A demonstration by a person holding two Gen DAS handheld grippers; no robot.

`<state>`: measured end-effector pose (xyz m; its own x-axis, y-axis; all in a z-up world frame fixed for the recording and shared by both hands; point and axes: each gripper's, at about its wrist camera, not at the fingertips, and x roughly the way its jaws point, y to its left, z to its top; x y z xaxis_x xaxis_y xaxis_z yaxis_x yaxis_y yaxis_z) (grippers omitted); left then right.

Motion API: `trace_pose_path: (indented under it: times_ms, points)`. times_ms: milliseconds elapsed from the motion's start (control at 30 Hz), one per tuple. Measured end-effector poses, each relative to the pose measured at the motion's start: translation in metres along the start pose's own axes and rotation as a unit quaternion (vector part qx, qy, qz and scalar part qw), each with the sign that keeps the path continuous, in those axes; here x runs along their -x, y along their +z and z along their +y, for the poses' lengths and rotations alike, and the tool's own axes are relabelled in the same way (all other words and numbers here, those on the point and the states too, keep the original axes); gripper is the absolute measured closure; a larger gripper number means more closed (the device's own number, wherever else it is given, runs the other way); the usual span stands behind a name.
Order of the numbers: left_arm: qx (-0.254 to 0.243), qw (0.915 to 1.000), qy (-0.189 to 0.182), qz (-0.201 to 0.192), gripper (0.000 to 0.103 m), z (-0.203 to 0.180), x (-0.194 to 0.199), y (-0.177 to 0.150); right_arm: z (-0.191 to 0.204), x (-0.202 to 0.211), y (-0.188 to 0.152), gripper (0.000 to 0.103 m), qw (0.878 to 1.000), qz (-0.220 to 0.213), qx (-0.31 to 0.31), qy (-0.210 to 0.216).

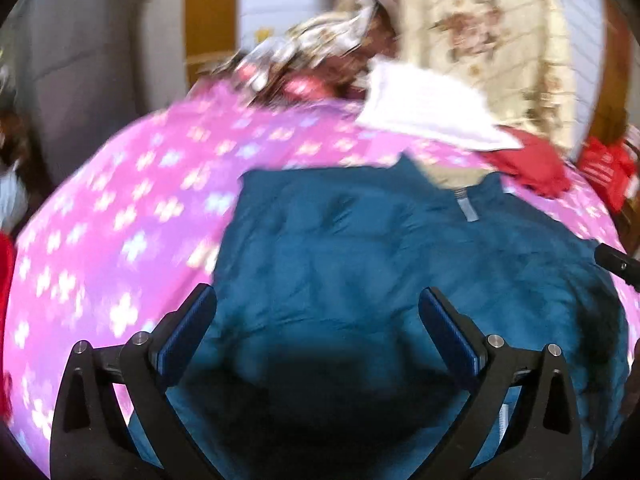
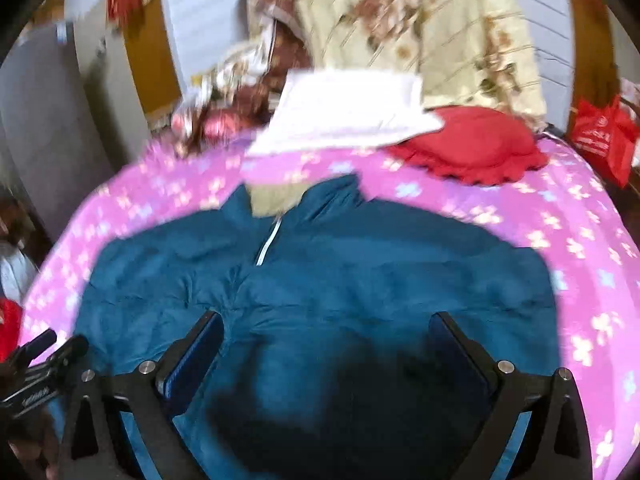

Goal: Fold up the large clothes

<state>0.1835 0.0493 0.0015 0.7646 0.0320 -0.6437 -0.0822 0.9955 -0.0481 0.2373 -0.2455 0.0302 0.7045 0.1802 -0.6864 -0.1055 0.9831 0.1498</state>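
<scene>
The blue jacket point(image 2: 320, 264) lies spread, zip up, on the pink bedspread point(image 2: 560, 240), collar toward a white folded cloth point(image 2: 344, 116) and red cushion point(image 2: 472, 144). The left gripper point(image 1: 316, 320) and right gripper point(image 2: 326, 344) hover above its lower body, jaws spread wide and empty. Risk, as judged: the puffy, slippery fabric may slide from a shallow pinch, or a grip may catch the bedspread too.

The right claw point(image 2: 326, 344) is wide open above a blue jacket point(image 2: 320, 280) lying flat on the pink bed point(image 2: 580, 260).
</scene>
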Motion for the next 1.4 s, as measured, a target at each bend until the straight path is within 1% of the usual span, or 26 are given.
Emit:
trace_pose_path:
  times_ms: [33,67,100,133,167,200,233,300,400,433,467,533,633,700,733,767,800,900,1033,1067,1133,1233,1333,1367,1400]
  points:
    - [-0.012,0.9999,-0.011,0.004,0.001,-0.006,-0.001,-0.002,-0.011,0.005,-0.004,0.002,1.000,0.002,-0.003,0.000]
    - [-0.025,0.9993,-0.022,0.019,0.001,-0.013,-0.007,-0.006,-0.020,0.008,-0.009,0.002,1.000,0.008,-0.004,-0.003]
    - [-0.040,0.9973,-0.030,0.053,0.001,-0.021,-0.020,-0.014,-0.031,0.008,-0.018,0.002,1.000,0.021,-0.004,-0.005]
    - [-0.046,0.9956,-0.031,0.076,0.001,-0.024,-0.030,-0.019,-0.039,0.005,-0.026,0.002,0.999,0.033,-0.005,-0.007]
    - [-0.053,0.9922,-0.027,0.110,0.001,-0.027,-0.045,-0.029,-0.045,0.000,-0.036,0.002,0.999,0.050,-0.007,-0.009]
    - [-0.050,0.9924,-0.028,0.109,0.000,-0.026,-0.049,-0.032,-0.051,-0.016,-0.050,0.001,0.996,0.089,-0.010,-0.012]
    - [-0.048,0.9926,-0.029,0.108,0.000,-0.025,-0.050,-0.031,-0.054,-0.025,-0.058,0.000,0.995,0.104,-0.010,-0.010]
    - [-0.043,0.9925,-0.031,0.110,0.000,-0.023,-0.049,-0.030,-0.056,-0.027,-0.066,0.000,0.996,0.084,-0.008,-0.012]
    - [-0.028,0.9942,-0.024,0.102,0.000,-0.012,-0.041,-0.028,-0.053,-0.020,-0.058,0.001,0.995,0.094,-0.009,-0.027]
    - [-0.019,0.9945,-0.026,0.099,0.001,-0.006,-0.037,-0.028,-0.052,-0.010,-0.056,0.002,0.995,0.092,-0.007,-0.038]
    - [-0.009,0.9948,-0.032,0.096,0.001,-0.001,-0.031,-0.029,-0.051,0.006,-0.054,0.002,0.995,0.083,-0.001,-0.047]
    - [0.007,0.9955,-0.036,0.087,0.001,0.013,-0.013,-0.030,-0.049,0.038,-0.056,0.002,0.996,0.069,0.012,-0.050]
    - [0.007,0.9973,-0.043,0.060,0.001,0.024,0.018,-0.031,-0.051,0.098,-0.075,0.002,0.996,0.063,0.027,-0.048]
    - [-0.004,0.9976,-0.053,0.045,0.001,0.031,0.042,-0.033,-0.057,0.127,-0.094,0.002,0.996,0.070,0.030,-0.052]
    - [-0.005,0.9976,-0.054,0.044,0.001,0.034,0.051,-0.035,-0.061,0.145,-0.108,0.002,0.995,0.071,0.030,-0.055]
    - [-0.003,0.9975,-0.053,0.048,0.001,0.040,0.059,-0.037,-0.063,0.159,-0.120,0.002,0.996,0.071,0.029,-0.053]
    - [0.002,0.9970,-0.051,0.057,0.001,0.047,0.069,-0.041,-0.070,0.178,-0.138,0.002,0.996,0.071,0.024,-0.046]
    - [-0.004,0.9953,-0.061,0.075,0.001,0.066,0.097,-0.053,-0.086,0.210,-0.183,0.002,0.996,0.085,0.002,-0.037]
    - [-0.003,0.9945,-0.068,0.079,0.001,0.102,0.146,-0.067,-0.095,0.227,-0.227,0.002,0.994,0.104,-0.022,-0.016]
    - [-0.001,0.9945,-0.068,0.081,0.001,0.112,0.155,-0.069,-0.096,0.227,-0.238,0.002,0.993,0.111,-0.027,-0.004]
    - [-0.001,0.9957,-0.053,0.075,0.001,0.131,0.178,-0.075,-0.093,0.226,-0.255,0.002,0.993,0.116,-0.032,0.003]
    - [0.003,0.9965,-0.033,0.077,0.001,0.162,0.205,-0.077,-0.092,0.218,-0.275,0.002,0.990,0.127,-0.054,0.026]
    - [0.001,0.9973,-0.019,0.071,0.001,0.184,0.225,-0.075,-0.094,0.213,-0.294,0.001,0.985,0.140,-0.084,0.061]
    - [0.000,0.9974,-0.017,0.070,0.001,0.190,0.229,-0.076,-0.092,0.217,-0.298,0.001,0.987,0.130,-0.079,0.059]
    - [-0.001,0.9975,-0.015,0.069,0.001,0.196,0.232,-0.078,-0.092,0.218,-0.300,0.001,0.986,0.131,-0.080,0.062]
